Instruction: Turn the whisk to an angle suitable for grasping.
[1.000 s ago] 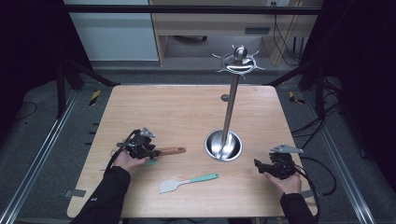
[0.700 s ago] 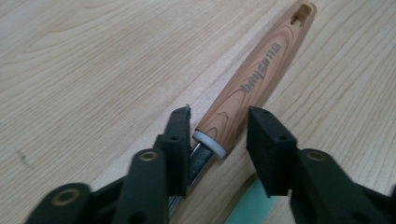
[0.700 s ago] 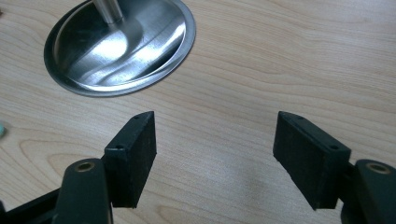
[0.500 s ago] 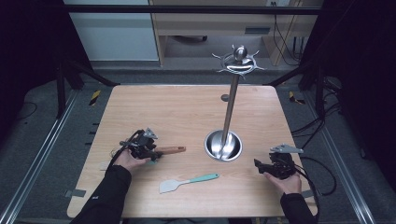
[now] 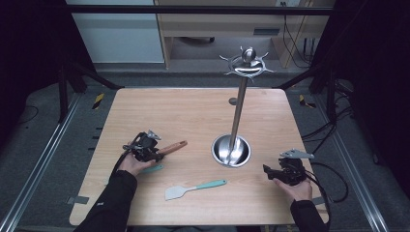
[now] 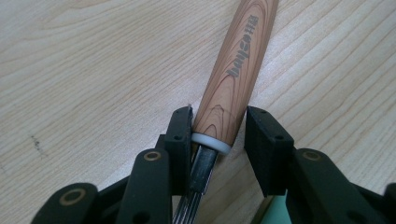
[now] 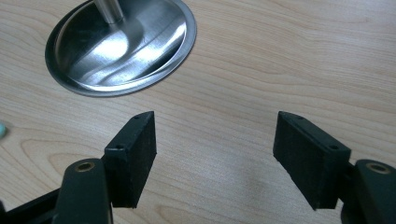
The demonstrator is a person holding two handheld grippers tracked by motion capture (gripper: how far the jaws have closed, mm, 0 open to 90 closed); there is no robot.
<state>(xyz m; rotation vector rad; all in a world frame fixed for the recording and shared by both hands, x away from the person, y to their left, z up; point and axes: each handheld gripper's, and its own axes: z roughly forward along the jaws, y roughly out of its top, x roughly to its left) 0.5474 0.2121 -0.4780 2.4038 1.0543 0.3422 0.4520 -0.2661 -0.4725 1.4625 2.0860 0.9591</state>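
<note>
A utensil with a wooden handle (image 5: 171, 146) lies left of centre on the table. Its handle (image 6: 238, 70) slants between the pads of my left gripper (image 6: 217, 135). The jaws have just been closing on it: one pad sits against the white collar, and the other pad's tip meets the handle's side. From above, my left gripper (image 5: 158, 151) points right along the utensil. My right gripper (image 5: 267, 170) rests near the right front edge; its jaws (image 7: 215, 154) stand wide with bare wood between them.
A steel utensil stand (image 5: 237, 116) rises from a round dish base (image 7: 121, 46) at mid-table, with hooks at its top. A teal-handled spatula (image 5: 193, 187) lies near the front edge. Another teal piece (image 5: 153, 168) shows beside the left hand.
</note>
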